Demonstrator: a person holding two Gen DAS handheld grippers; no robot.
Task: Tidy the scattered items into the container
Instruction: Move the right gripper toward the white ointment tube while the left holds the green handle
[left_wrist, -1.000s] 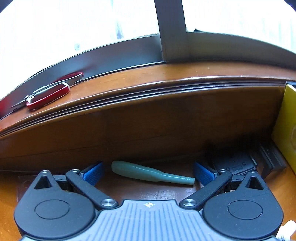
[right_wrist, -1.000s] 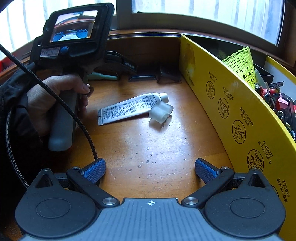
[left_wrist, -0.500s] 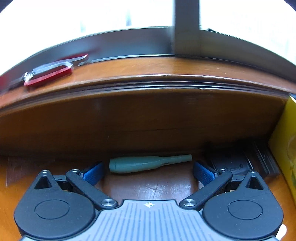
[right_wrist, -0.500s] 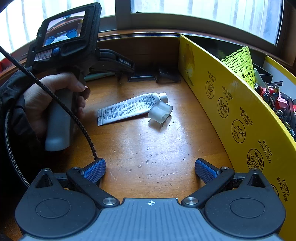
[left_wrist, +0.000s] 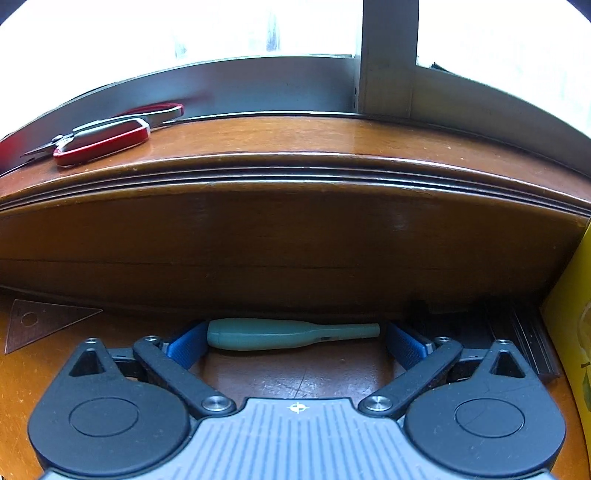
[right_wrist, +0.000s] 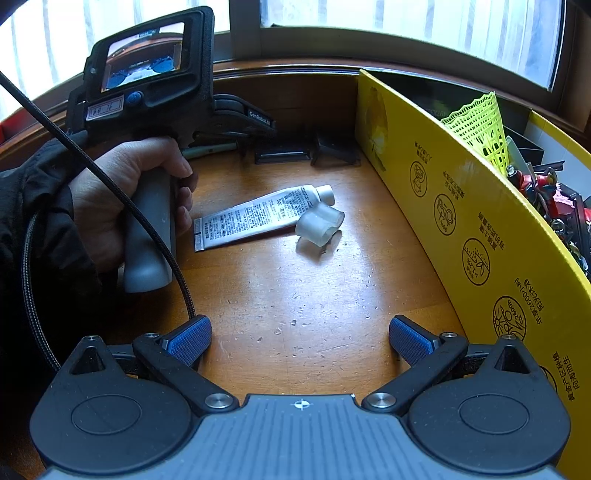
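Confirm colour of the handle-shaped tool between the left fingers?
Muted teal-green tool; left wrist view shows it best.

Left gripper jaws wide, wooden wall close ahead, green handle lying across the gap at its foot. Black clips crowd the right side. Right gripper has bare tabletop ahead; yellow box wall blocks its right, tube and clear cap farther on.

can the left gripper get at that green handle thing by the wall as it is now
Probably yes: the left gripper is open, and the green handle lies crosswise between its fingertips with nothing in front. The wooden wall right behind it leaves little room.
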